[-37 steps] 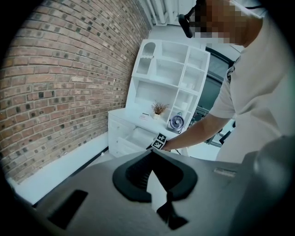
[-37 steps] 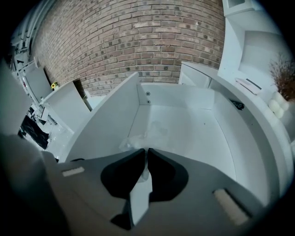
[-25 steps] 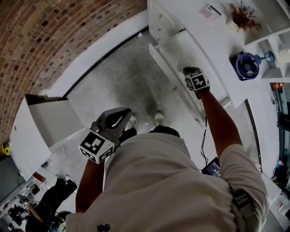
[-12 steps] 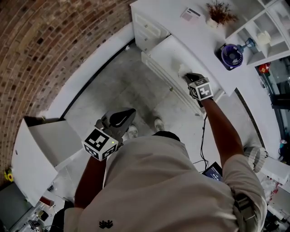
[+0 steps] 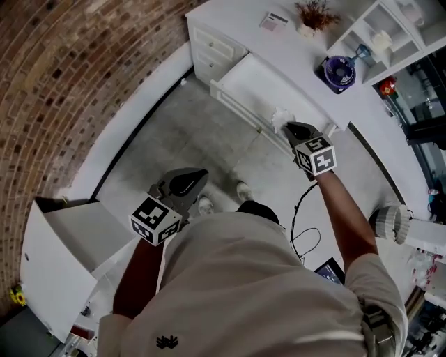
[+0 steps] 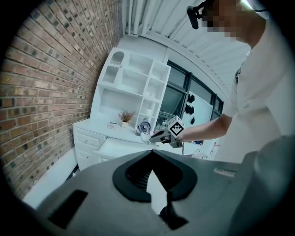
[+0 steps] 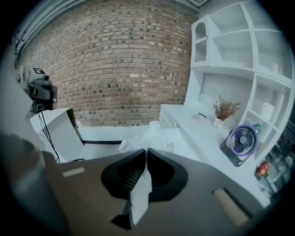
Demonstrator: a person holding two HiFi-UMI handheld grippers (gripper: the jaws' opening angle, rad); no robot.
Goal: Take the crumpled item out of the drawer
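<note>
My right gripper (image 5: 287, 126) is shut on a white crumpled item (image 5: 279, 116) and holds it in the air over the front edge of the open white drawer (image 5: 252, 85). In the right gripper view the crumpled item (image 7: 148, 134) bulges out just beyond the closed jaws of that gripper (image 7: 146, 150). The left gripper view shows the item (image 6: 144, 137) raised above the drawer (image 6: 116, 146). My left gripper (image 5: 197, 173) hangs low near my body, away from the drawer, shut and empty; its tips (image 6: 151, 150) meet.
A purple fan (image 5: 336, 72), a dried plant in a pot (image 5: 311, 14) and a small card (image 5: 274, 20) stand on the white dresser top. White shelves rise behind. A white cabinet (image 5: 63, 244) stands at left by the brick wall. A black cable (image 5: 302, 231) lies on the floor.
My right gripper has come up and back out of the drawer with the crumpled item in its jaws. The left gripper has stayed near my body.
</note>
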